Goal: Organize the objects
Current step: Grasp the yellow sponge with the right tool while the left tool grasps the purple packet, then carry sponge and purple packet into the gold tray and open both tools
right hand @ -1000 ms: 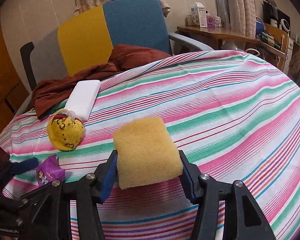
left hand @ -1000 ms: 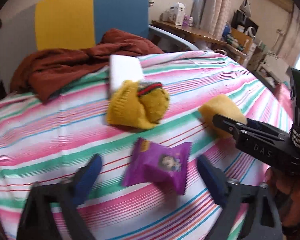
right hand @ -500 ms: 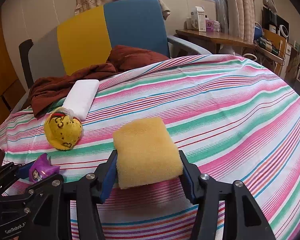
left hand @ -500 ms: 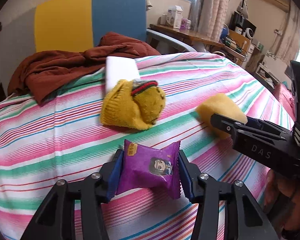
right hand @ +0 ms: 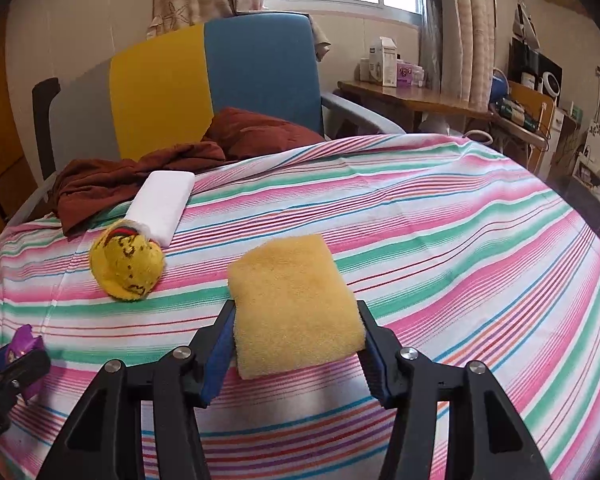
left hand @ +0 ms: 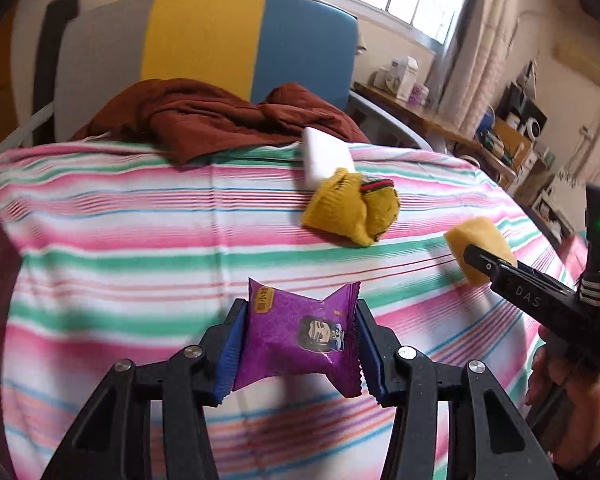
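My left gripper [left hand: 298, 344] is shut on a purple snack packet [left hand: 300, 336] and holds it above the striped tablecloth [left hand: 140, 248]. My right gripper [right hand: 296, 344] is shut on a yellow sponge [right hand: 292, 300], also off the cloth. The sponge [left hand: 478, 246] and right gripper show at the right of the left wrist view. The packet [right hand: 22, 346] shows at the far left of the right wrist view. A yellow knitted sock bundle [left hand: 354, 210] [right hand: 128, 262] lies on the cloth against a white block [left hand: 324, 158] [right hand: 162, 202].
A brown cloth [left hand: 212, 116] [right hand: 140, 172] is heaped at the table's far edge before a grey, yellow and blue chair [left hand: 228, 44] [right hand: 204, 80]. A wooden desk [right hand: 420, 100] with boxes stands behind on the right.
My left gripper closed on the purple packet and lifted it, swinging left so the sock bundle now sits further right. The right gripper keeps the sponge, almost still.
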`<state>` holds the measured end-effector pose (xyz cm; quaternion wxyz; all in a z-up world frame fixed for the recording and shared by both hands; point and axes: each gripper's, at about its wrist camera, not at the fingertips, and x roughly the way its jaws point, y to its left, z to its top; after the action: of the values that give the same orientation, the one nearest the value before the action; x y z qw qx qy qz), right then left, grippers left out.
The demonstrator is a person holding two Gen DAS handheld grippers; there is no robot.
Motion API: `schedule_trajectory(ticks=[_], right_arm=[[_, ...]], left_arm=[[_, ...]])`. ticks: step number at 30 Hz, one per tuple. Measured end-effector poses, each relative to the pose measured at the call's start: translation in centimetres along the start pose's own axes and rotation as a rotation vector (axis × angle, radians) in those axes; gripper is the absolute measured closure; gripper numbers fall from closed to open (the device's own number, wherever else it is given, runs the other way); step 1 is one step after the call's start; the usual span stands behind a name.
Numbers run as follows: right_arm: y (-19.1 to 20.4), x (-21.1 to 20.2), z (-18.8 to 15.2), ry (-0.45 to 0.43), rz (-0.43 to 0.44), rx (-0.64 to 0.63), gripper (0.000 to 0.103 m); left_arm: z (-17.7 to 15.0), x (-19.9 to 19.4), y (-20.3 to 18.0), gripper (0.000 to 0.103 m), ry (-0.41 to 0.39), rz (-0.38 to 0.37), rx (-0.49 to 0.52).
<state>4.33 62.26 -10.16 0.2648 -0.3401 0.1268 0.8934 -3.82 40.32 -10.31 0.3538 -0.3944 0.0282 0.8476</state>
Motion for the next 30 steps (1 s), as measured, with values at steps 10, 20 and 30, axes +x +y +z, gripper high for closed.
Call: schedule_trajectory(ticks=[10, 20, 30], right_arm=[[4.2, -2.8, -2.0, -0.023, -0.016, -0.139, 0.047], [6.5, -5.3, -4.9, 0.003, 0.015, -0.145, 0.047], [8.6, -8.3, -7.6, 0.045, 0.103, -0.113, 0.047]], left_arm=[[-3.5, -4.1, 2.9, 0.051, 0.007, -0.029, -0.093], [-6.2, -8.9, 3.5, 0.051, -0.01, -0.087, -0.065], [-7.2, -14.7, 5.1, 0.051, -0.094, -0.093, -0.036]])
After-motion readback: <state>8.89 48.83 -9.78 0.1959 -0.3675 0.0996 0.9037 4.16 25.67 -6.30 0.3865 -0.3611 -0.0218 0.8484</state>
